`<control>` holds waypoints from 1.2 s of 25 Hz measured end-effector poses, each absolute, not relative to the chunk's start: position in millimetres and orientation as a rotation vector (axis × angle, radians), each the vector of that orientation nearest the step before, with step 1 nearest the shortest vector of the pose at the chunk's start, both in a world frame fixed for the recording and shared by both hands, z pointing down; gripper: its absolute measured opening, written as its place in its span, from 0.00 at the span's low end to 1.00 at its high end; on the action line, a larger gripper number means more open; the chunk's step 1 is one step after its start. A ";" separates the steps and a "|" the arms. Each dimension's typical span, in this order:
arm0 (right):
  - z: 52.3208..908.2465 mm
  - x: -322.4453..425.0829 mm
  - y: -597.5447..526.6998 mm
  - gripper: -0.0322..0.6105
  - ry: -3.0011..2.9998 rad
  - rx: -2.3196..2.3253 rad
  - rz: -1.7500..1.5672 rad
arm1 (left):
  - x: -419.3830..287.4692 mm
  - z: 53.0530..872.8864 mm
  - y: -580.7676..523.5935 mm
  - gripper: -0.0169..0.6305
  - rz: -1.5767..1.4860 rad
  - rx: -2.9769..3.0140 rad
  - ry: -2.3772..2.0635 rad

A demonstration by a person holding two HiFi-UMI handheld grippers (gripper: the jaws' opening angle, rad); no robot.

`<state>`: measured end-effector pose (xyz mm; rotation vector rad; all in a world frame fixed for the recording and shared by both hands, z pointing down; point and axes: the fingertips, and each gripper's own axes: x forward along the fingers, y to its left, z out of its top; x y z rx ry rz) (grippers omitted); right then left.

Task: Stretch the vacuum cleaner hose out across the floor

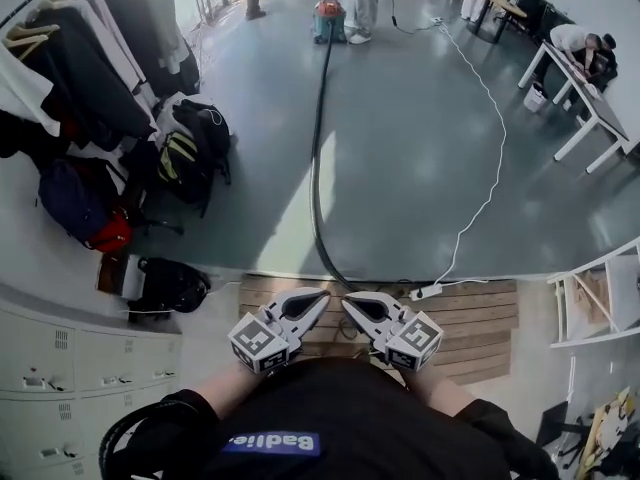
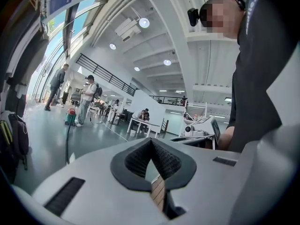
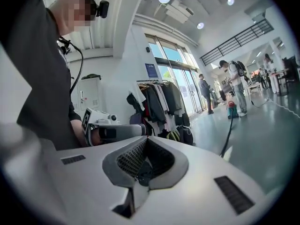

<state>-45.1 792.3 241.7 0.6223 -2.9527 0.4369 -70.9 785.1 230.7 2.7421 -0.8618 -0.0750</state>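
Shows the vacuum cleaner hose (image 1: 318, 168) lying black and almost straight on the grey floor (image 1: 420, 148), long axis running directly away from the wearer, far end at the vacuum cleaner (image 1: 328, 18), near end reaching the edge of the wooden platform (image 1: 480, 318) and vanishing behind the gripper tips. Shows the left gripper (image 1: 320, 295) and right gripper (image 1: 348, 300) held side by side before the chest, roughly level, angled toward each other, well above the hose and not on it. Left fingers (image 2: 136, 161) pressed together on nothing; right fingers (image 3: 133, 159) likewise together and empty (only room and floor beyond the closed tips in either gripper view). By this layout, hose apparently drawn out to most of its length, neither hand engaged. For any further pull: hose ahead of and below both tips, near end about midway between them, perhaps marginally closer to the right; best gripped crosswise to that axis.
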 end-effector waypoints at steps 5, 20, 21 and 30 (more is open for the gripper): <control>258.8 -48.5 793.0 0.06 -2.922 0.653 0.524 | -72.9 244.9 787.5 0.04 -0.052 2.682 -0.878; 270.4 -47.4 803.1 0.06 -2.917 0.670 0.557 | -76.2 255.4 798.2 0.04 -0.016 2.665 -0.926; 271.5 -46.6 803.9 0.06 -2.913 0.674 0.560 | -75.7 255.5 799.0 0.04 -0.016 2.664 -0.924; 269.9 -40.9 809.0 0.06 -2.874 0.720 0.571 | -69.9 256.3 807.4 0.04 -0.015 2.670 -0.913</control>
